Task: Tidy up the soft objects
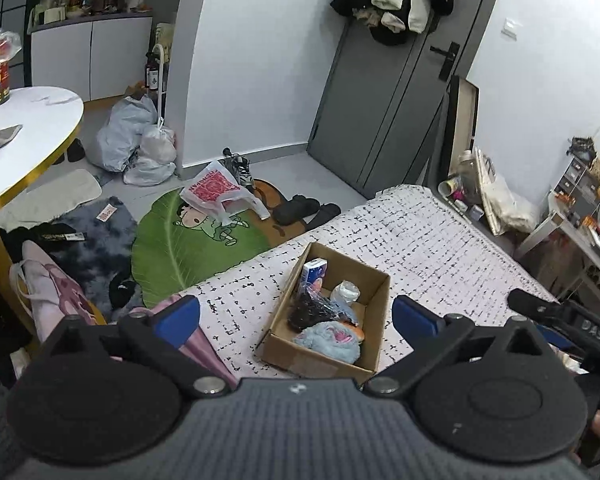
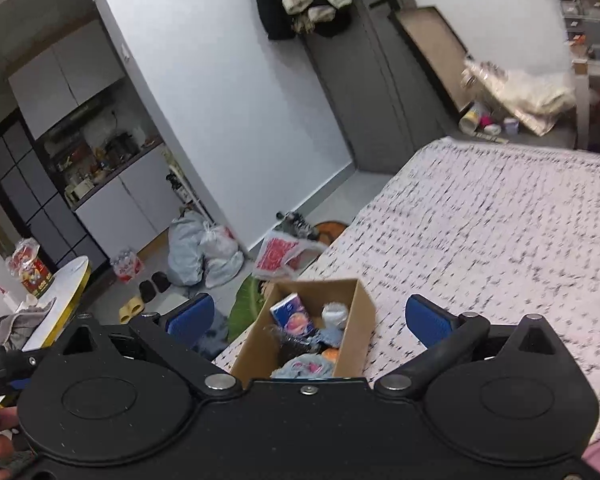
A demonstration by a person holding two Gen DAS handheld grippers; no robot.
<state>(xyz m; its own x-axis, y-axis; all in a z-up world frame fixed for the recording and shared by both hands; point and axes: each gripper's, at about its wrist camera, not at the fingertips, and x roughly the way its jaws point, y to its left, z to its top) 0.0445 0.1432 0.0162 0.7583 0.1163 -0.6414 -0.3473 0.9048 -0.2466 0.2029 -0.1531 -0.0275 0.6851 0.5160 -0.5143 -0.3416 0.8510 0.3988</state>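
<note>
Both grippers wide open, nothing held. Cardboard box [image 1: 327, 312] of soft items sits on the bed, ahead of and below the left gripper [image 1: 296, 314] and right gripper [image 2: 310, 316], long axis running away from the fingers. Neither clearly nearer.

Patterned bed [image 1: 420, 240] bearing open cardboard box [image 1: 374, 320] of soft things.
</note>
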